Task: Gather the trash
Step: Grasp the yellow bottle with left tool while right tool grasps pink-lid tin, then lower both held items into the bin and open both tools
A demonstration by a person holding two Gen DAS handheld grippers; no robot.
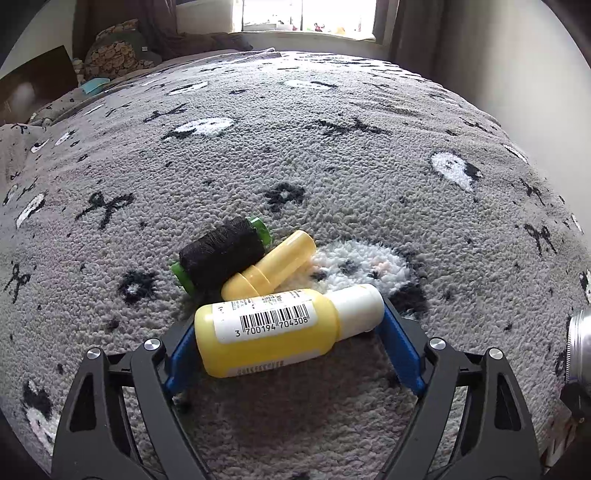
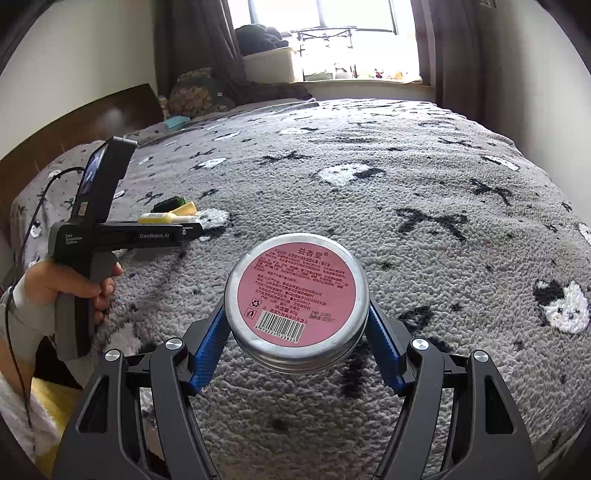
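Observation:
In the left wrist view my left gripper [image 1: 291,328] is shut on a yellow bottle [image 1: 273,332] with a white cap and a barcode label, held endwise between the blue fingers just above the grey blanket. Beyond it lie a small yellow tube [image 1: 269,266] and a spool of black thread [image 1: 221,254] with green ends, touching each other. In the right wrist view my right gripper [image 2: 297,321] is shut on a round metal tin [image 2: 295,299] with a pink label, held above the bed. The left gripper [image 2: 192,229] and the bottle [image 2: 159,218] show at the left.
A grey fleece blanket [image 1: 332,166] with black and white patterns covers the bed. Pillows [image 2: 195,92] and a dark headboard [image 2: 92,118] lie at the far left. A window [image 2: 325,33] with curtains is behind. The tin's edge [image 1: 580,347] shows at the right of the left wrist view.

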